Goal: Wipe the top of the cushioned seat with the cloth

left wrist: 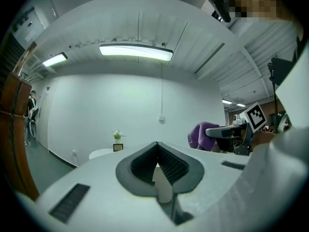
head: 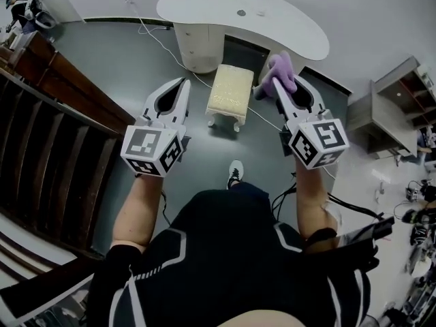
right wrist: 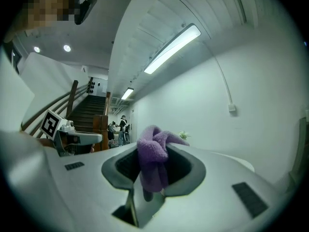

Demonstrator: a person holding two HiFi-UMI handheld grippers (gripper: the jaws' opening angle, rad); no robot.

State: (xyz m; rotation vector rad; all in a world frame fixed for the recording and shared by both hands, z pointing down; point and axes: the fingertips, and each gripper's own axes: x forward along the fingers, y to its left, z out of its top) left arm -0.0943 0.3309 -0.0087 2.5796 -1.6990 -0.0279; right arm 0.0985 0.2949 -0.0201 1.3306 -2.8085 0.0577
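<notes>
A cream cushioned seat [head: 230, 91] stands on the grey floor in front of the person, seen from above in the head view. My right gripper [head: 278, 82] is held up to the right of the seat, shut on a purple cloth [head: 278, 73] that bunches out past its tip. The right gripper view shows the purple cloth [right wrist: 153, 158] pinched between the jaws. My left gripper [head: 184, 82] hovers to the left of the seat, jaws shut with nothing in them [left wrist: 156, 145]. Both grippers point up and forward, well above the seat.
A white curved desk [head: 238, 16] stands behind the seat, with a cable [head: 163, 46] trailing across the floor. A dark wooden staircase [head: 41, 128] runs along the left. Shelving [head: 402, 107] and clutter sit at the right. The person's shoe [head: 234, 173] is just before the seat.
</notes>
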